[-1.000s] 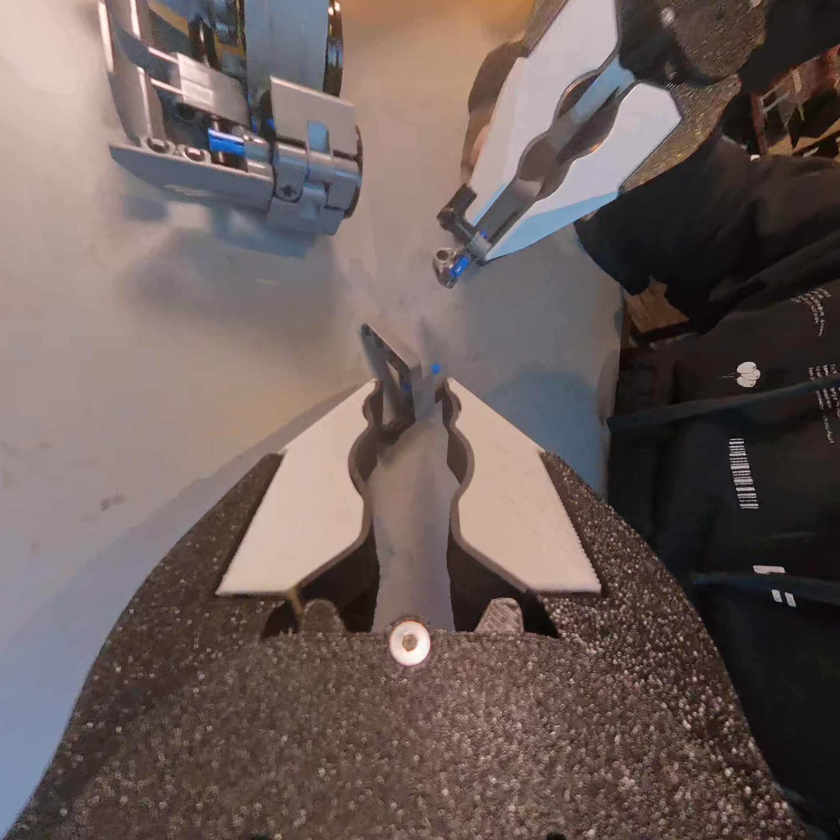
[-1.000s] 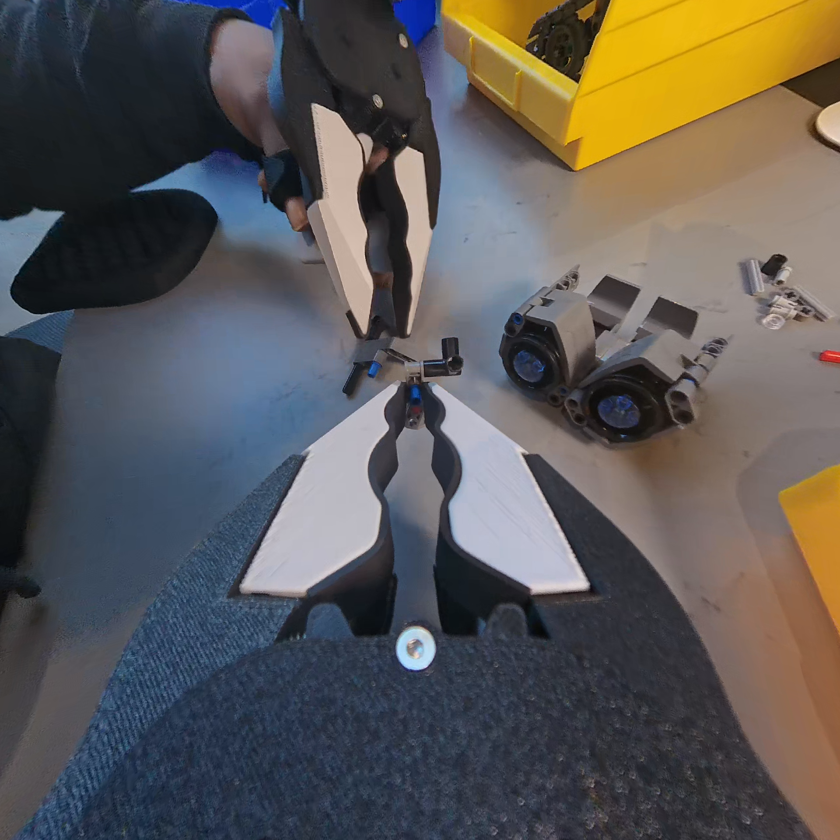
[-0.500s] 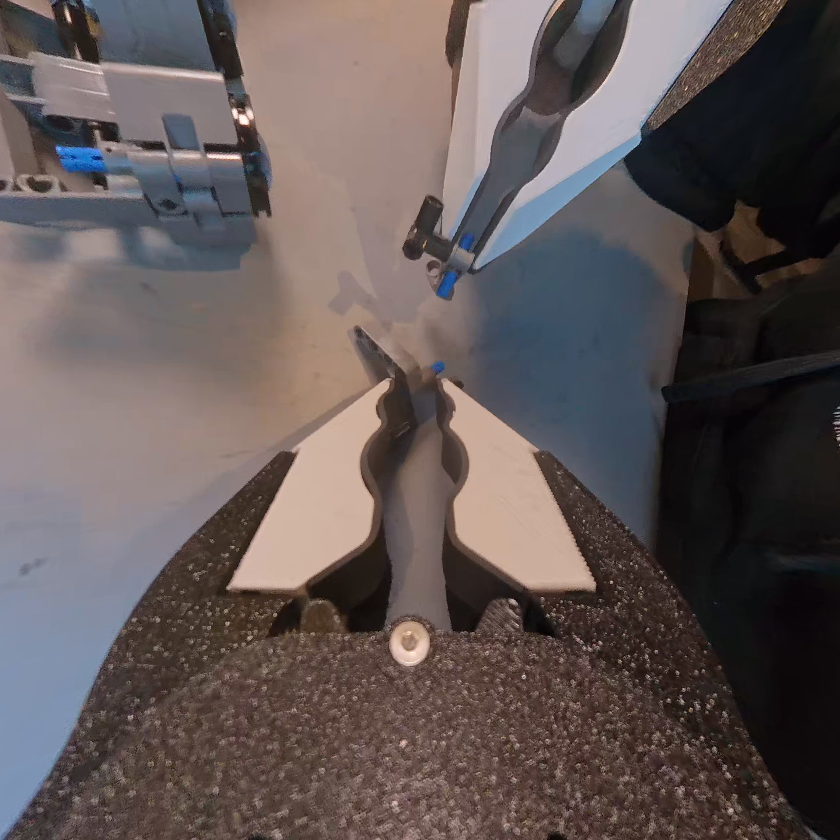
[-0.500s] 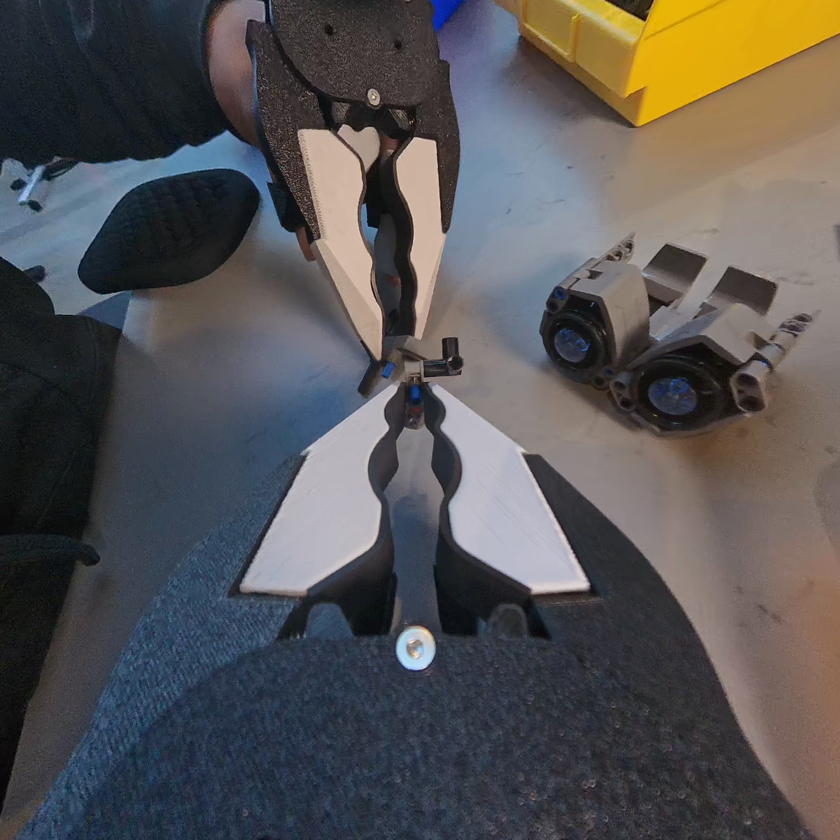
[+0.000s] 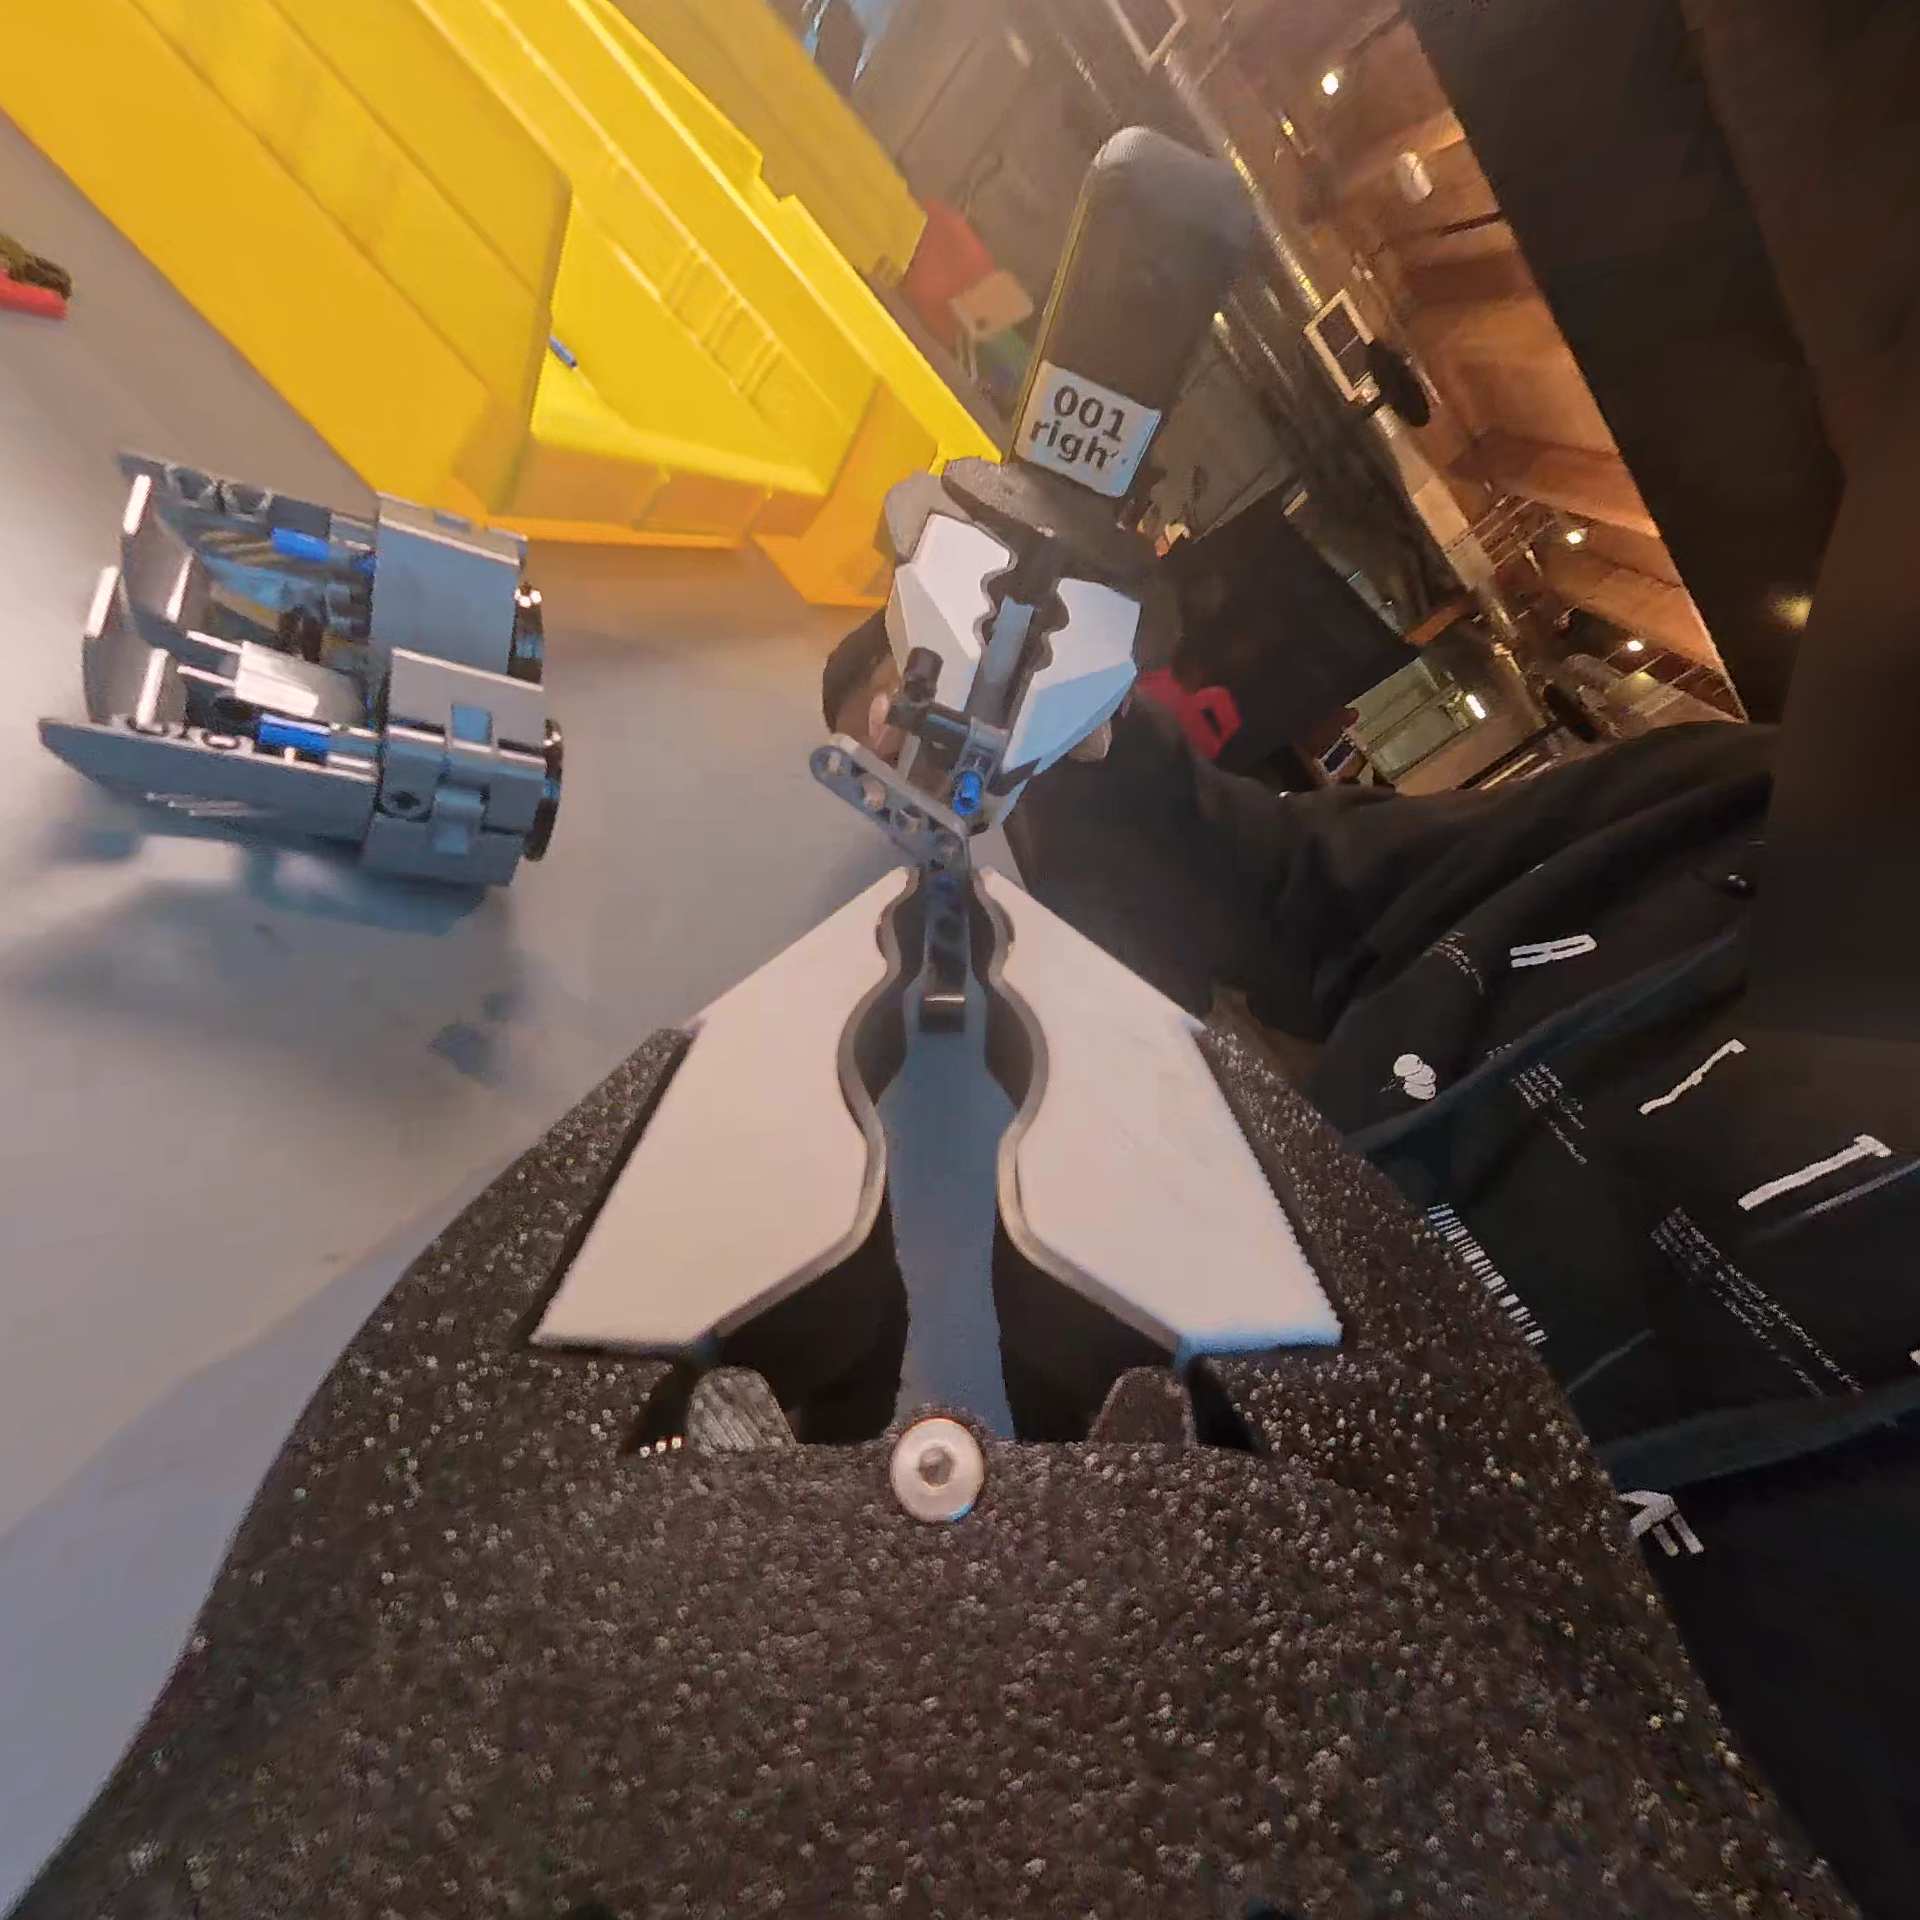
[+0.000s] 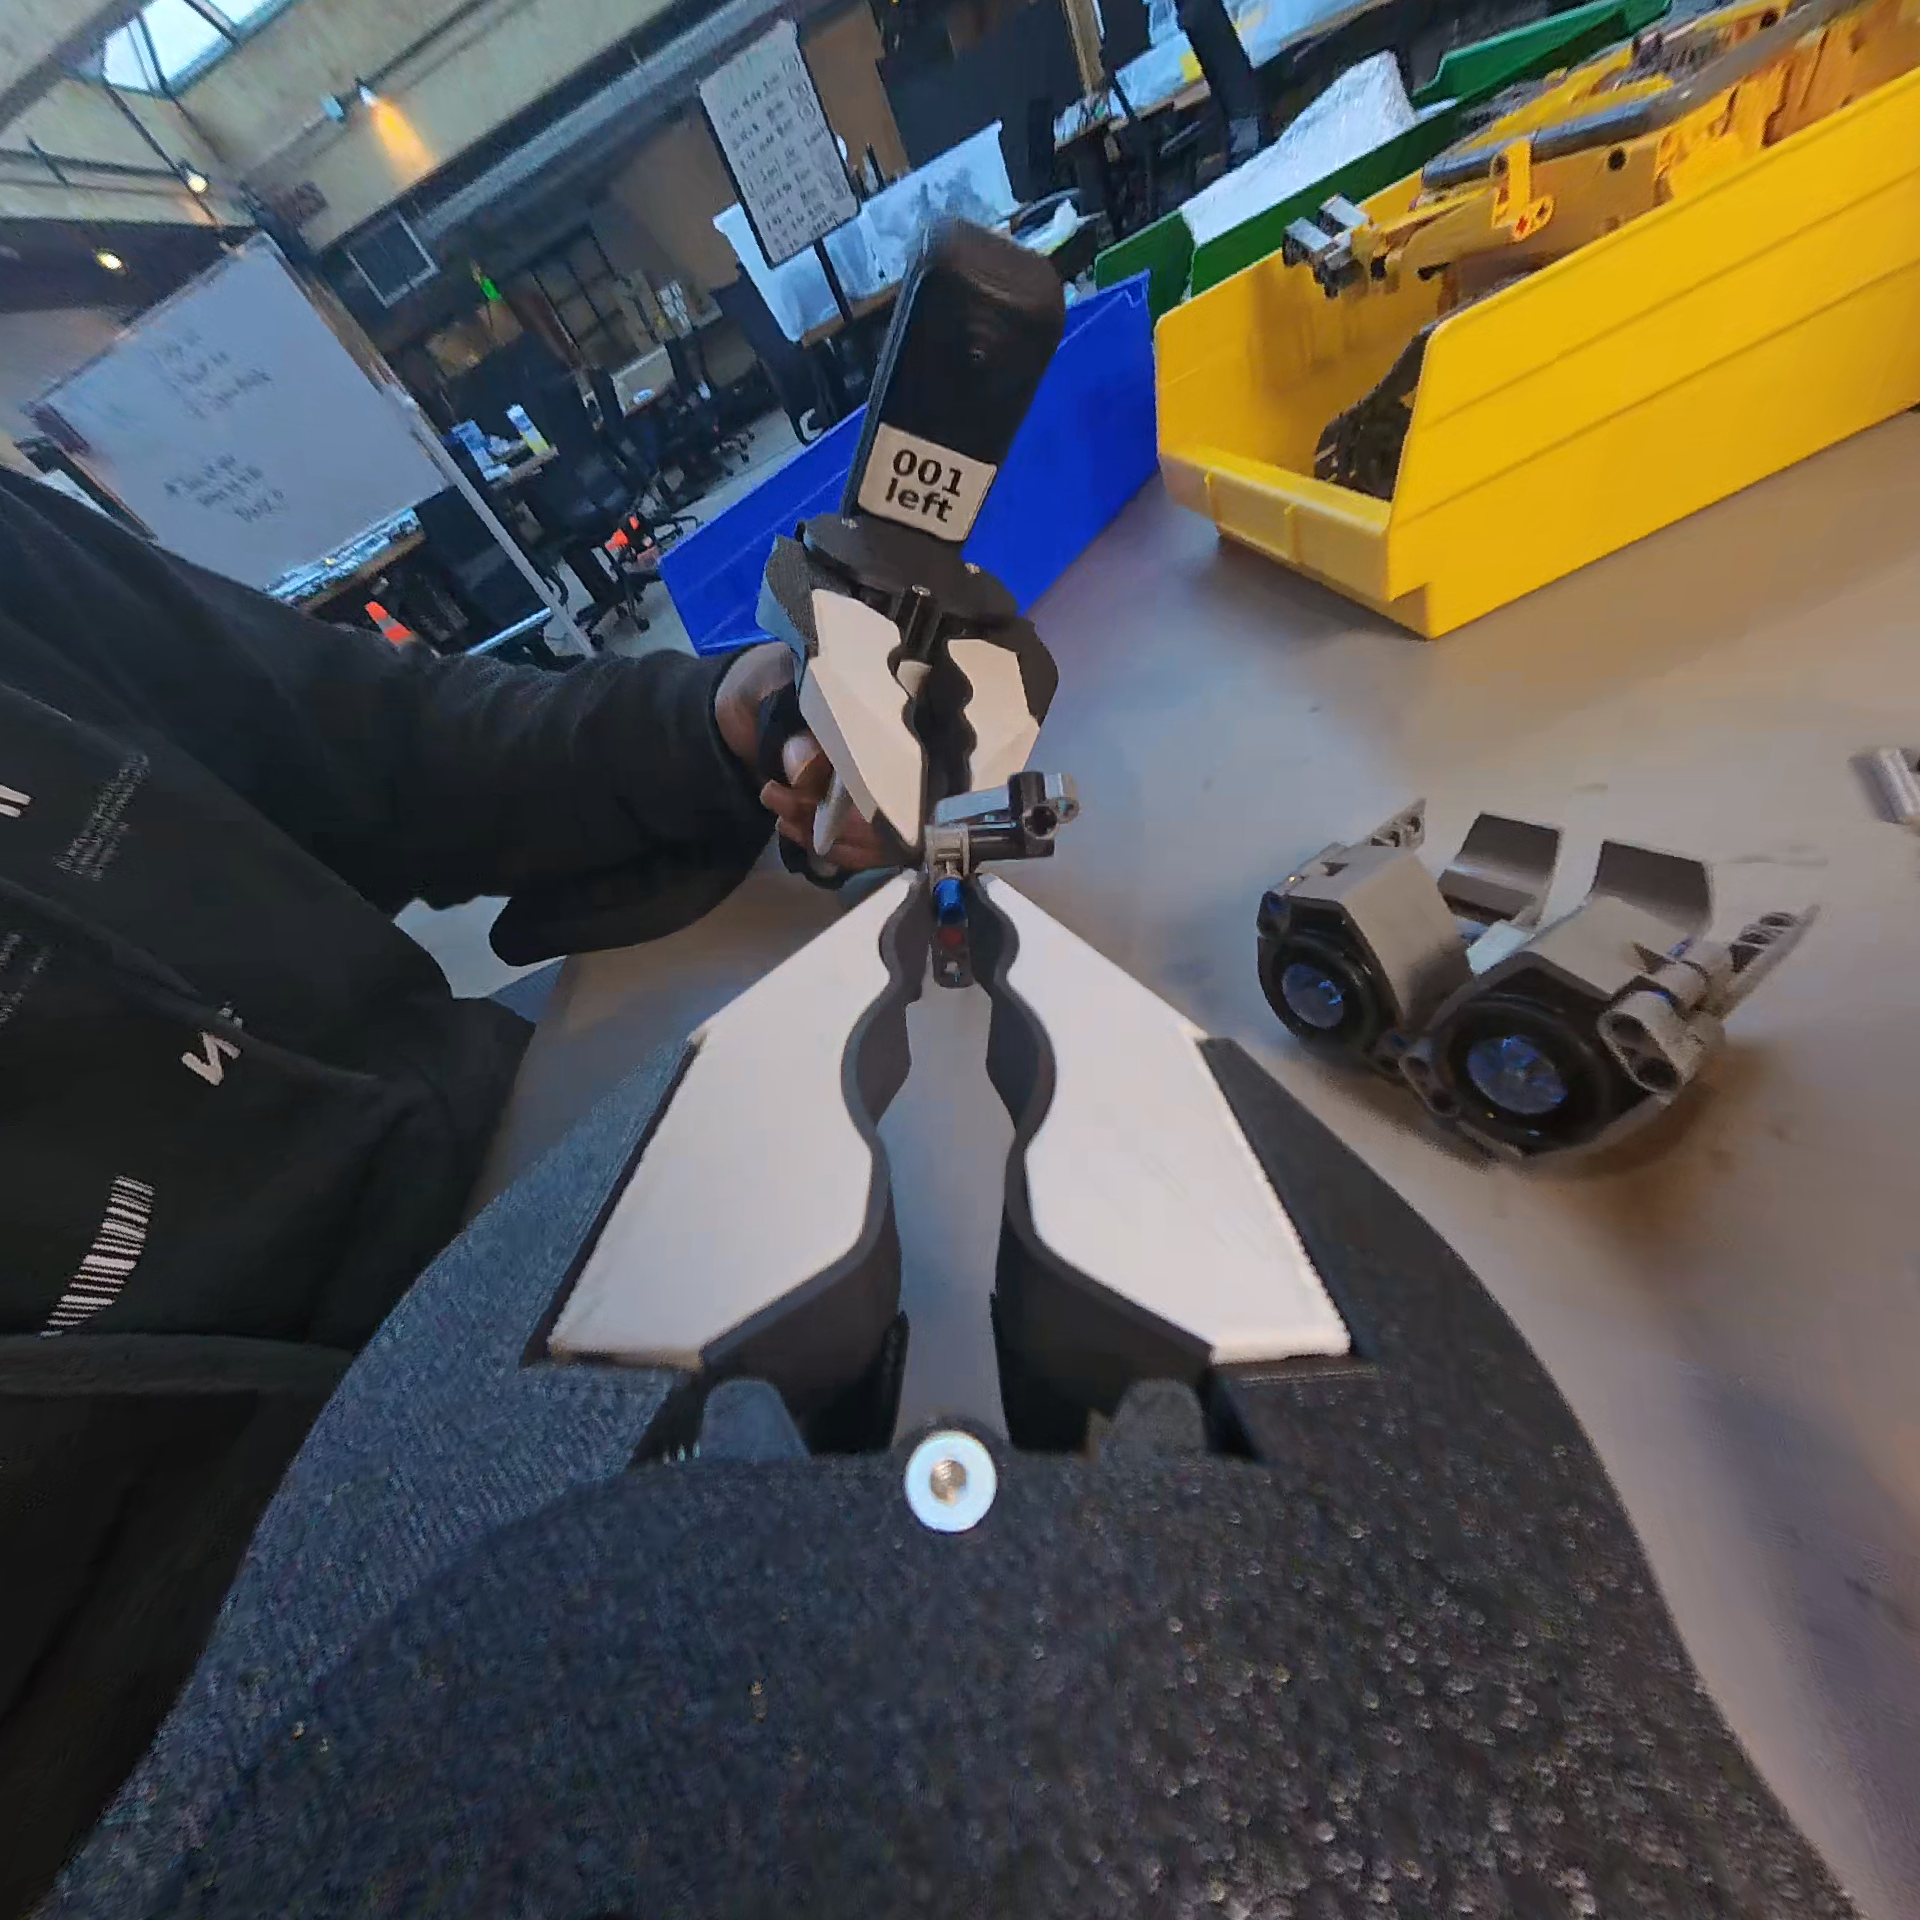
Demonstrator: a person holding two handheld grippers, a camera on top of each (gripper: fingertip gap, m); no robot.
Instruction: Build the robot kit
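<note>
The grey perforated beam (image 5: 885, 798) is pinched at its lower end between the tips of the left gripper (image 5: 943, 896), whose jaws are closed narrowly on it; its free end goes up and to the left from the tips, tilted, above the grey table (image 5: 208, 1091). Just beside this beam, the small connector piece (image 6: 997, 826), made of grey and black parts with a blue pin at its bottom, is held by the right gripper (image 6: 951, 896); the blue pin sits in the narrow gap between the jaw tips and the grey and black part stands out just past them. The two grippers face each other tip to tip, so both pieces meet in the air; whether they really touch I cannot tell. In the right wrist view the left gripper (image 6: 940, 821) is seen behind the connector piece, held by a hand (image 6: 774, 758) in a black sleeve. To the right of the connector piece in this view, well apart from it, the grey assembly with two round black-rimmed parts (image 6: 1475, 997) lies on the table. Behind this assembly stands a yellow bin (image 6: 1538, 416) with yellow and black parts inside, and left of it a blue bin (image 6: 1081, 457).
</note>
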